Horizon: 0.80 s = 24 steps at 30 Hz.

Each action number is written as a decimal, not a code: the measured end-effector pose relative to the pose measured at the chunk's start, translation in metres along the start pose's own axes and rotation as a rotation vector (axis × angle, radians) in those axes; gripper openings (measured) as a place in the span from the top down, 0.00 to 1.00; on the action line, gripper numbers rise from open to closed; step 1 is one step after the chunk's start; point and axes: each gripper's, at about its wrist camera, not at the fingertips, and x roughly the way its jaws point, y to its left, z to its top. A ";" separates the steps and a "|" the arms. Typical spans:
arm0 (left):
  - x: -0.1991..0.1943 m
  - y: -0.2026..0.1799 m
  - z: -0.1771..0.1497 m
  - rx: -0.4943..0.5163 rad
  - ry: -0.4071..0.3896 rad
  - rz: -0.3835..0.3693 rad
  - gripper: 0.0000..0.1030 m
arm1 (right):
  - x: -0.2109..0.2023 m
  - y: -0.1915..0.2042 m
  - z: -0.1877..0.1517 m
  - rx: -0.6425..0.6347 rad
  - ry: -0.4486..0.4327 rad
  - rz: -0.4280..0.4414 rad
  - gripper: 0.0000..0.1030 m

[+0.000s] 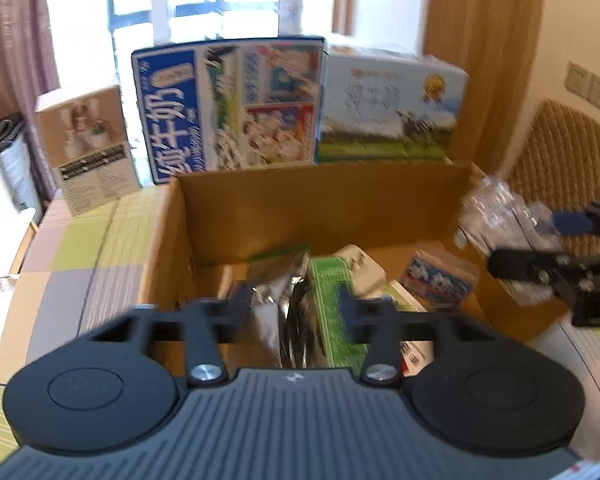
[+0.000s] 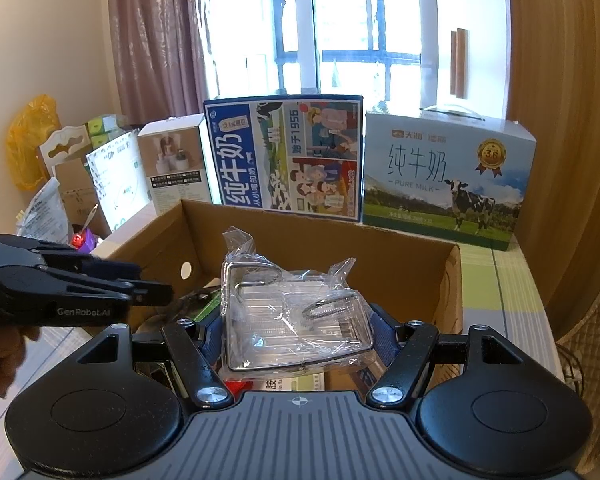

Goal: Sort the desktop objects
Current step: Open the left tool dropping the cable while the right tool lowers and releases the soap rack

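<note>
An open cardboard box [image 1: 300, 208] [image 2: 340, 244] sits on the checked tablecloth. My left gripper [image 1: 296, 308] hangs over its near-left part. Its fingers press on a green and silver foil bag [image 1: 284, 304] that fills the gap between them. In the right wrist view the left gripper [image 2: 156, 290] comes in from the left, with the bag's dark end [image 2: 198, 298] sticking out past its tips. My right gripper [image 2: 296, 336] is shut on a clear plastic pack of metal wire pieces [image 2: 292, 312], held above the box. From the left wrist the right gripper [image 1: 540, 242] and the clear pack [image 1: 496, 208] appear over the box's right wall.
Inside the box lie a white packet [image 1: 360, 268] and a blue and red packet [image 1: 440, 278]. Two milk cartons [image 2: 284, 156] [image 2: 444, 180] and a beige box [image 2: 172, 160] stand behind it. A wicker chair [image 1: 564, 160] is at the right and cluttered bags [image 2: 44, 208] at the left.
</note>
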 end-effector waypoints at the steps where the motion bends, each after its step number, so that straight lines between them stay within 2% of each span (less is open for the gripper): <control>1: -0.001 0.001 -0.001 -0.010 -0.007 -0.002 0.51 | 0.001 0.000 0.000 0.002 -0.001 0.000 0.34; 3: -0.004 0.002 -0.004 -0.043 -0.016 -0.006 0.51 | 0.002 -0.001 0.000 0.004 -0.001 0.002 0.34; 7: -0.011 -0.003 -0.012 -0.041 -0.043 0.017 0.51 | 0.005 -0.002 -0.002 0.017 0.000 0.002 0.34; 9: -0.015 -0.005 -0.015 -0.042 -0.064 0.025 0.47 | 0.006 -0.003 -0.004 0.027 0.001 -0.001 0.34; 11: -0.018 -0.007 -0.018 -0.036 -0.086 0.041 0.39 | 0.008 -0.002 -0.006 0.033 0.006 -0.006 0.34; 16: -0.023 -0.014 -0.012 0.063 -0.094 0.049 0.36 | 0.015 -0.001 -0.009 0.020 0.022 -0.014 0.34; 19: -0.022 -0.011 -0.014 0.047 -0.098 0.055 0.27 | 0.022 -0.002 -0.009 0.025 0.032 -0.027 0.34; 24: -0.017 -0.001 -0.017 0.008 -0.076 0.043 0.24 | 0.031 -0.002 -0.009 0.044 0.050 -0.047 0.34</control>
